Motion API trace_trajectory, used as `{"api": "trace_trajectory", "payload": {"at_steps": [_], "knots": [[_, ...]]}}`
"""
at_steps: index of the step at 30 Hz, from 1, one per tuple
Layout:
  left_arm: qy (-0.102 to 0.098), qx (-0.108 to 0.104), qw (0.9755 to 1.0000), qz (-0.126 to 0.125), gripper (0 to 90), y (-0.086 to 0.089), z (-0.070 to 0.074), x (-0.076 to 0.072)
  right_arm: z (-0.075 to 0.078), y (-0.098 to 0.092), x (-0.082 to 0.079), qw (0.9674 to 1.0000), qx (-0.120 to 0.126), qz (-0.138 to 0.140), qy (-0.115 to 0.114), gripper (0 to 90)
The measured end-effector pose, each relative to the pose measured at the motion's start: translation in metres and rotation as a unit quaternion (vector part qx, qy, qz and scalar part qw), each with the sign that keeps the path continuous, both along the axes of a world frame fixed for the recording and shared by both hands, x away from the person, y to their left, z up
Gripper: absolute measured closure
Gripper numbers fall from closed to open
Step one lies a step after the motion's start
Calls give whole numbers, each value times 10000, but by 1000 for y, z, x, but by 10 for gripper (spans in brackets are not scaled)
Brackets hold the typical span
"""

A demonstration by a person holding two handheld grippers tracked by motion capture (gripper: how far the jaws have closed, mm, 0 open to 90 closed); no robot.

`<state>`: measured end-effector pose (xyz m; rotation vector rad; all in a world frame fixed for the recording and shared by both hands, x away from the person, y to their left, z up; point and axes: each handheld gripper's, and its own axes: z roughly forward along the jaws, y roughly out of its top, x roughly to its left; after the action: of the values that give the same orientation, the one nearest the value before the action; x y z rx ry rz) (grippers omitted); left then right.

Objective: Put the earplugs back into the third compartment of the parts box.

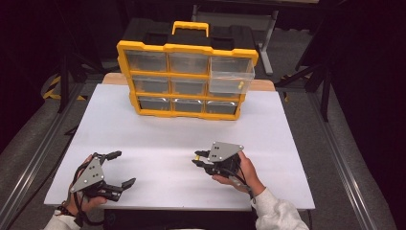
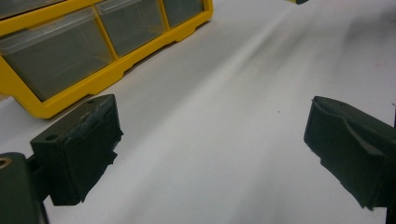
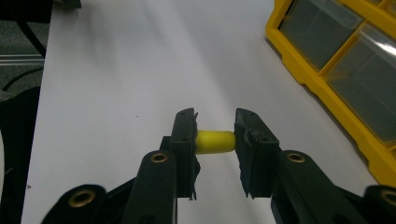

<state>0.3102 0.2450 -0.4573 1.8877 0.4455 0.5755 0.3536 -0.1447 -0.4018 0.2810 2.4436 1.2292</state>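
Observation:
A small yellow cylinder (image 3: 214,142) is clamped end to end between the jaws of my right gripper (image 3: 214,135), low over the white table. In the high view that right gripper (image 1: 200,159) sits at the front right of centre, pointing left, with the yellow piece (image 1: 197,158) barely visible. My left gripper (image 1: 121,168) rests near the front left edge, open wide with nothing between its fingers (image 2: 77,149). A yellow drawer organizer (image 1: 186,79) stands upright at the back; its upper right clear drawer (image 1: 231,75) is pulled out and holds a small yellow piece (image 1: 241,85).
The white tabletop (image 1: 158,134) lies on a wooden board. Dark floor, metal rails and stand legs surround the table. The organizer's yellow frame (image 2: 107,74) is to the left in the left gripper view, and the same frame (image 3: 327,88) is at the right in the right gripper view.

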Motion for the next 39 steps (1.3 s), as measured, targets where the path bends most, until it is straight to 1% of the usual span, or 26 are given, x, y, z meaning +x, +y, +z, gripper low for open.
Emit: {"api": "trace_trajectory", "payload": {"at_steps": [1,2,4,7,8,9,10,11,12,15,16,17,18,19,21,23,24,29,30,32,34,35,36,37,38,39], "knots": [[-11,0,10000,4,50,0,0,0,4,-3,0,10000,41,-38,-75,703],[-15,-3,10000,9,50,0,0,0,4,-3,0,10000,41,-38,-75,703],[-27,2,10000,28,50,0,0,-1,11,-8,-1,9997,135,-109,-172,704],[-9,3,10000,35,50,1,1,-1,19,-13,-1,9992,174,-172,-313,704],[-15,-21,10000,43,50,1,0,-1,19,-13,-1,9992,174,-172,-313,704],[-18,-32,10000,46,50,0,0,-1,26,-17,-1,9986,234,-241,-405,705],[-18,-50,10000,54,50,0,0,0,26,-17,-1,9986,234,-241,-405,705],[-10,-38,10000,48,50,0,0,0,34,-21,-1,9977,305,-296,-531,705],[-10,-38,10000,48,50,0,0,0,34,-21,-1,9977,305,-296,-531,705],[11,-11,10000,17,50,-1,-1,1,53,-29,1,9952,456,-432,-753,706],[9,-22,10000,22,50,-1,-1,1,60,-32,1,9939,498,-477,-860,706],[25,-14,10000,11,51,-1,-1,1,77,-38,2,9910,600,-569,-1055,706],[38,-23,10000,1,51,-1,-1,1,77,-38,2,9910,600,-569,-1055,706],[54,-40,10000,8,51,-1,-1,1,84,-40,3,9898,637,-605,-1122,707],[53,-57,10000,19,51,0,-1,2,101,-45,6,9872,737,-686,-1240,707],[52,-63,10000,25,52,-1,-1,2,116,-49,10,9840,735,-815,-1401,706],[47,-61,10000,30,52,-1,-1,2,125,-51,13,9816,741,-913,-1505,706],[67,-55,10000,28,52,-1,-2,2,150,-57,21,9753,867,-1106,-1704,706],[62,-42,10000,34,52,-1,-2,2,150,-57,21,9753,867,-1106,-1704,706],[69,-48,10000,34,52,-1,-2,2,159,-59,25,9724,847,-1224,-1799,706],[73,-47,10000,31,52,-1,-2,2,167,-61,30,9704,898,-1316,-1814,705],[71,-42,10000,30,52,-1,-2,2,173,-62,36,9674,886,-1445,-1881,704],[77,-41,10000,23,52,-1,-2,3,173,-62,36,9674,886,-1445,-1881,704],[78,-37,10000,26,52,-1,-2,3,179,-62,43,9647,898,-1581,-1904,702],[76,-35,10000,29,52,-1,-2,2,179,-62,43,9647,898,-1581,-1904,702],[71,-53,10000,32,52,-1,-2,3,183,-62,51,9617,850,-1744,-1937,701]]}}
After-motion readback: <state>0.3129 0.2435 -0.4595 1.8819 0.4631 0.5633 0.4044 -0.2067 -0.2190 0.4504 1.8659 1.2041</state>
